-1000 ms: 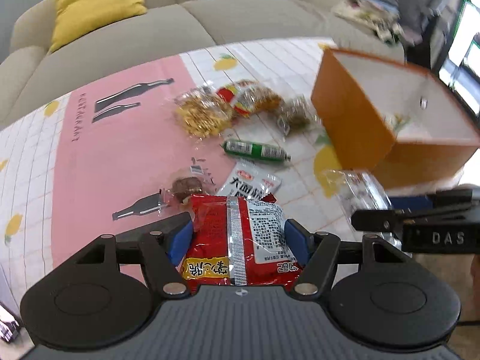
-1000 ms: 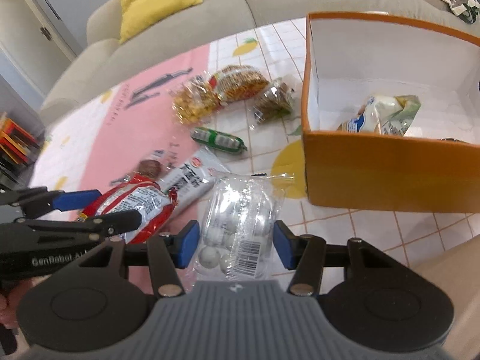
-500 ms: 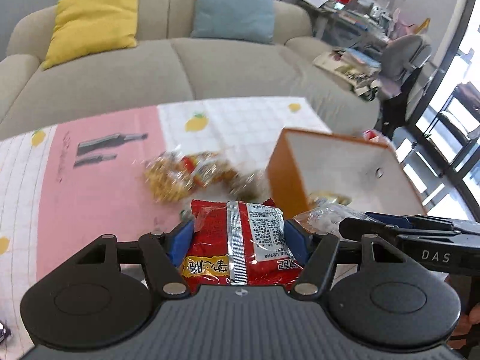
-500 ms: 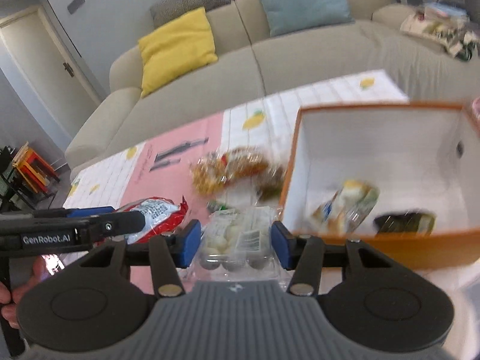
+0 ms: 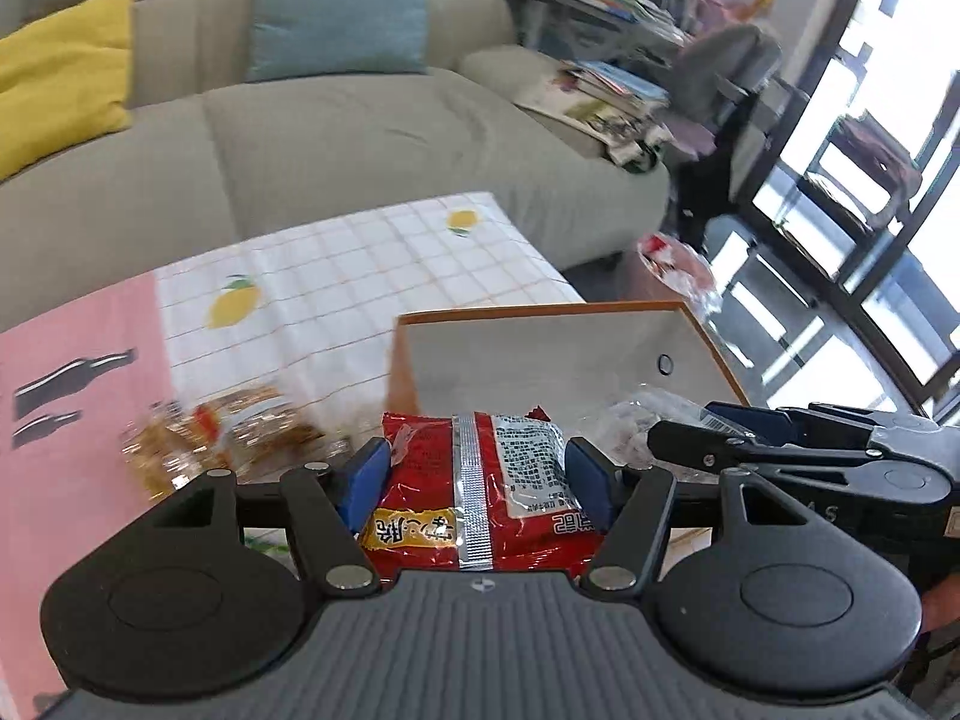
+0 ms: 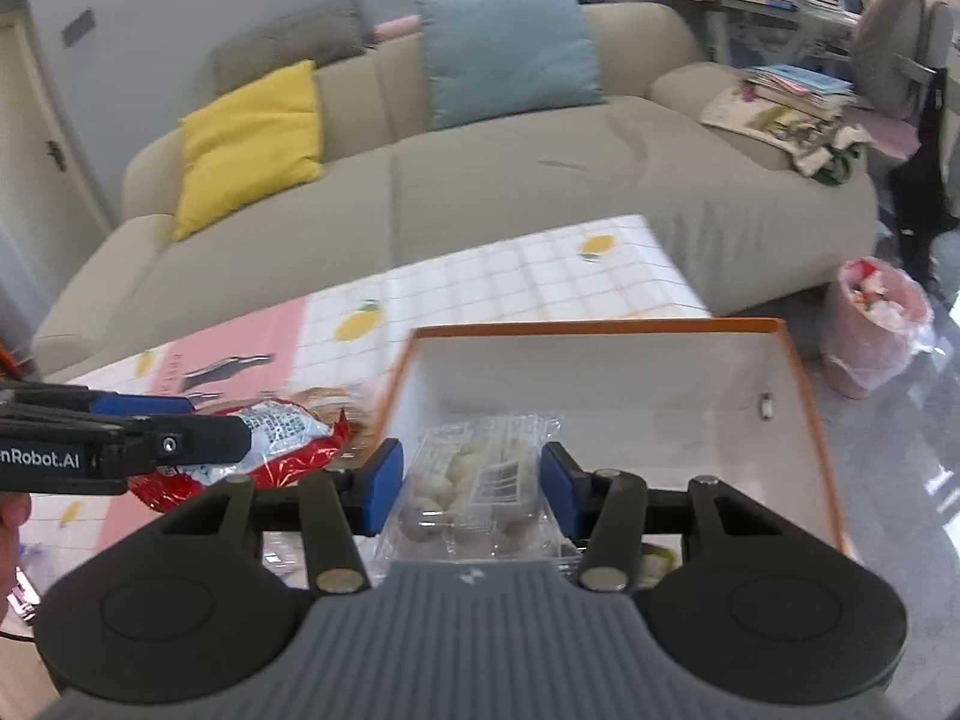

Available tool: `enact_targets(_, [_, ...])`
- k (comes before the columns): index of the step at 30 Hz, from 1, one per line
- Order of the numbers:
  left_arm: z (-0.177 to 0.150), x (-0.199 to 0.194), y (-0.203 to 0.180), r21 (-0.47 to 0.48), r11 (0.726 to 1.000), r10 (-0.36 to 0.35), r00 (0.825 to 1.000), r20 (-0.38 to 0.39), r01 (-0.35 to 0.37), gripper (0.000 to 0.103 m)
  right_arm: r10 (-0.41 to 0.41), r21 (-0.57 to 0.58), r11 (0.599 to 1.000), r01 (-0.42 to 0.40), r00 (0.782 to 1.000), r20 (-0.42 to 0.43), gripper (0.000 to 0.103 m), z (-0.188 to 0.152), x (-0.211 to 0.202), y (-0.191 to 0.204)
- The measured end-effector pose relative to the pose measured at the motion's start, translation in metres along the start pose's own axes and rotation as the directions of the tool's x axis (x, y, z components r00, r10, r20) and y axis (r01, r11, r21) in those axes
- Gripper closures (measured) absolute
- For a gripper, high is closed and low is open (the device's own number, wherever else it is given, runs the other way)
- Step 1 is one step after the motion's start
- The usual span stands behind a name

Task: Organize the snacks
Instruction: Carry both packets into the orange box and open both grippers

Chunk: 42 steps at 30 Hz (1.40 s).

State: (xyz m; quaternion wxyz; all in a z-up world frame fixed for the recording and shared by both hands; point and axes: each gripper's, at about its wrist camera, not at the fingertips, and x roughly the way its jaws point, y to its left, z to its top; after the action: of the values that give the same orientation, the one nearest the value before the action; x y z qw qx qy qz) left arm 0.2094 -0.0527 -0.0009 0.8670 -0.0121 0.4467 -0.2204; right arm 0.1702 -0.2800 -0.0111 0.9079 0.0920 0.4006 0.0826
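Pinching a red snack packet (image 5: 474, 498), the left gripper (image 5: 477, 483) is holding it between its two blue pads, the packet's silver seam running up the middle and its printed back facing the camera. The jaws are standing fairly wide, pressing on the packet's two sides. In the right wrist view this same packet (image 6: 282, 450) is hanging above the tablecloth (image 6: 528, 276), just beside the left wall of the orange box (image 6: 804, 396).

The right gripper (image 6: 468, 489) is clamping a clear packet of small round pale snacks (image 6: 474, 486) between its pads, a barcode label showing on top. This packet is sitting over the box's white interior, near its front edge. From the left wrist view the clear packet (image 5: 636, 426) is showing partly behind the right gripper's black finger (image 5: 720, 450).

Other snack bags (image 5: 222, 432) are lying on the tablecloth near the box's left wall; they are blurring in both views, so their number and kind cannot be told. Something pale green is peeking out inside the box at its front right corner (image 6: 654, 558), mostly hidden by the gripper body.

The box is standing at the right edge of the table, open side up. Behind the table a beige sofa (image 6: 540, 180) is carrying a yellow cushion (image 6: 252, 138) and a blue cushion (image 6: 510, 48).
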Motion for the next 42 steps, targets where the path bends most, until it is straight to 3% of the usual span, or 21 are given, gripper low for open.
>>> enact_targets(3, [0.008,0.025,-0.007,0.022,1.000,-0.021,0.999,-0.036,0.022,0.030,-0.037,0.008,0.999,0.037,0.999,-0.022,0.056,0.001,0.014,-0.016])
enact_targets(4, [0.010,0.034,-0.009,0.030,0.999,-0.024,0.998,-0.050,0.025,0.030,-0.066,0.003,0.998,0.066,0.997,-0.026,0.102,0.002,0.020,-0.022])
enact_targets(8, [0.012,0.067,-0.016,0.080,0.997,-0.001,0.995,-0.102,0.010,0.030,-0.057,0.061,0.996,0.063,0.994,-0.092,0.103,0.006,0.050,-0.046])
enact_targets(17, [0.005,0.103,-0.028,0.178,0.984,0.012,0.984,-0.177,0.020,0.030,-0.098,0.037,0.994,0.106,0.978,-0.183,0.103,-0.010,0.091,-0.056])
enact_targets(27, [0.001,0.129,-0.052,0.364,0.931,0.076,0.980,-0.182,-0.004,0.030,-0.113,0.045,0.991,0.127,0.964,-0.241,0.101,-0.023,0.104,-0.062])
enact_targets(31, [-0.006,0.140,-0.059,0.440,0.897,0.128,0.975,-0.180,-0.037,0.033,-0.111,0.050,0.991,0.128,0.961,-0.254,0.101,-0.029,0.106,-0.065])
enact_targets(36, [-0.012,0.149,-0.058,0.447,0.894,0.138,0.969,-0.203,-0.033,0.034,-0.114,0.054,0.990,0.134,0.956,-0.270,0.100,-0.035,0.109,-0.067])
enact_targets(42, [-0.011,0.146,-0.060,0.462,0.886,0.144,0.971,-0.191,-0.041,0.027,-0.119,0.048,0.989,0.138,0.952,-0.281,0.100,-0.037,0.110,-0.065])
